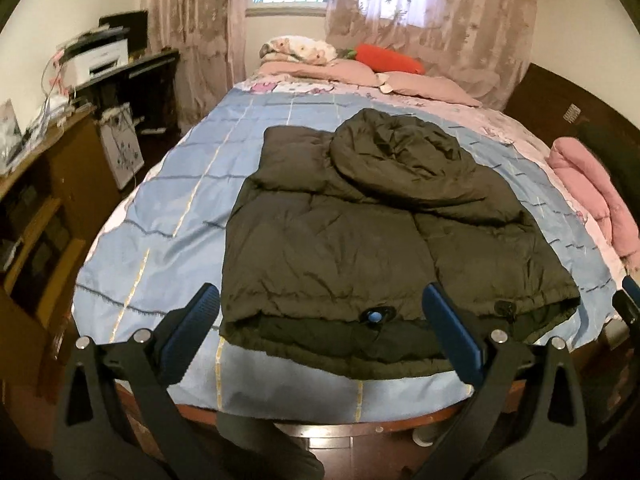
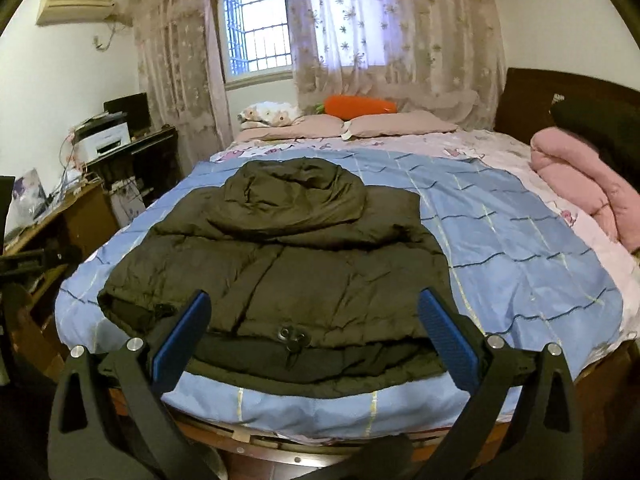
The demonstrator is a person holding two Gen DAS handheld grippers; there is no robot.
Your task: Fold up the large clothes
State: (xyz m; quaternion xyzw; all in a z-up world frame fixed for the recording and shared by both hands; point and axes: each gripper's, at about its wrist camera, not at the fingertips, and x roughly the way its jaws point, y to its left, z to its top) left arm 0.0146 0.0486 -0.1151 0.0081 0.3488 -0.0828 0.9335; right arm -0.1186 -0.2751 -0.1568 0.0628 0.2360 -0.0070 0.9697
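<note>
A large dark olive hooded puffer jacket [image 1: 344, 240] lies flat on the blue quilted bedspread [image 1: 176, 216], hood toward the pillows and hem toward me; its sleeves look folded in. It also shows in the right wrist view [image 2: 280, 272]. My left gripper [image 1: 320, 300] is open and empty, hovering above the hem near the bed's foot edge. My right gripper [image 2: 314, 304] is open and empty too, above the hem at the jacket's middle. The right gripper's tip shows at the left view's right edge [image 1: 630, 300].
Pink pillows [image 2: 396, 124] and an orange carrot cushion [image 2: 360, 104] lie at the head of the bed. A folded pink blanket [image 2: 584, 184] sits at the right side. Desks with a printer [image 2: 104, 142] stand along the left wall. A dark headboard [image 2: 532, 100] is at back right.
</note>
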